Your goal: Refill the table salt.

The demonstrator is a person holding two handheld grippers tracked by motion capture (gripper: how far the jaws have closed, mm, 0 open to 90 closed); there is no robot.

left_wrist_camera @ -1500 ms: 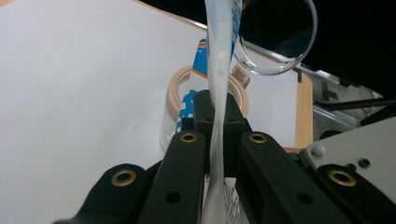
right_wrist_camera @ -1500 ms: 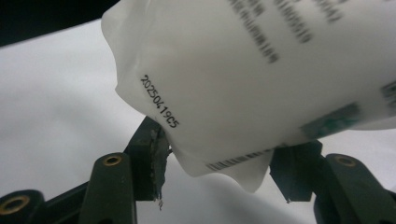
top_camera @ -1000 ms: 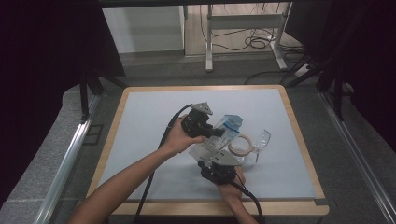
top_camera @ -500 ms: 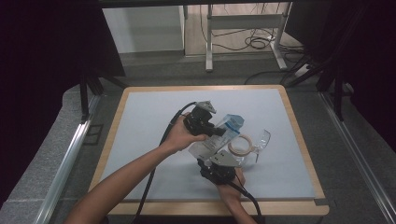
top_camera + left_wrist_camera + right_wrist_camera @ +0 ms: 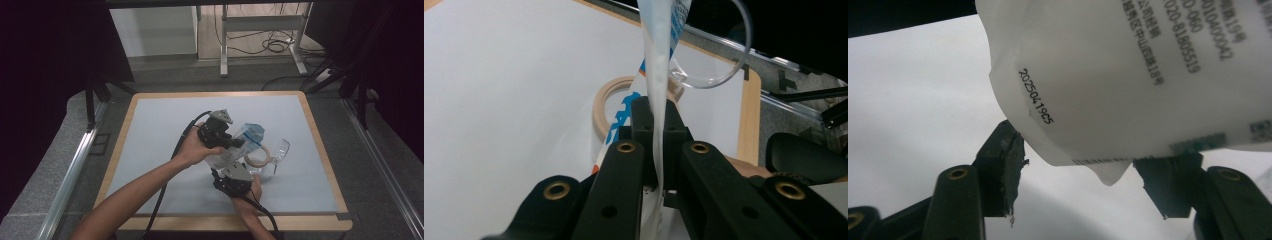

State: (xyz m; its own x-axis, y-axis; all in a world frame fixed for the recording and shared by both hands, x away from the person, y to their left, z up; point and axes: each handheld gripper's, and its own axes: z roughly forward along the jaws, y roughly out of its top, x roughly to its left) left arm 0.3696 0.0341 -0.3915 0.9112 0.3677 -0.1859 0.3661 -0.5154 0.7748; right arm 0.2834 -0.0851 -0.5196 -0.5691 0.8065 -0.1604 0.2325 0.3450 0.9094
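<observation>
My left gripper (image 5: 236,143) is shut on a white plastic pouch (image 5: 250,134) with blue print and holds it just above the board. In the left gripper view the jaws (image 5: 655,112) pinch the pouch (image 5: 656,70) edge-on. My right gripper (image 5: 227,167) sits close below it. Its jaws (image 5: 1088,167) have just been opening and now stand open. The pouch's printed lower corner (image 5: 1108,80) hangs between them and the pads do not press on it. A beige ring (image 5: 257,156) and a clear plastic piece (image 5: 280,150) lie beside the pouch.
The work surface is a pale blue board (image 5: 150,130) in a wooden frame (image 5: 320,150). Black cables trail from both grippers toward the near edge. Grey floor and metal rails (image 5: 70,170) flank the table.
The left gripper with the pouch has shifted slightly to the right. The right hand has stayed where it was.
</observation>
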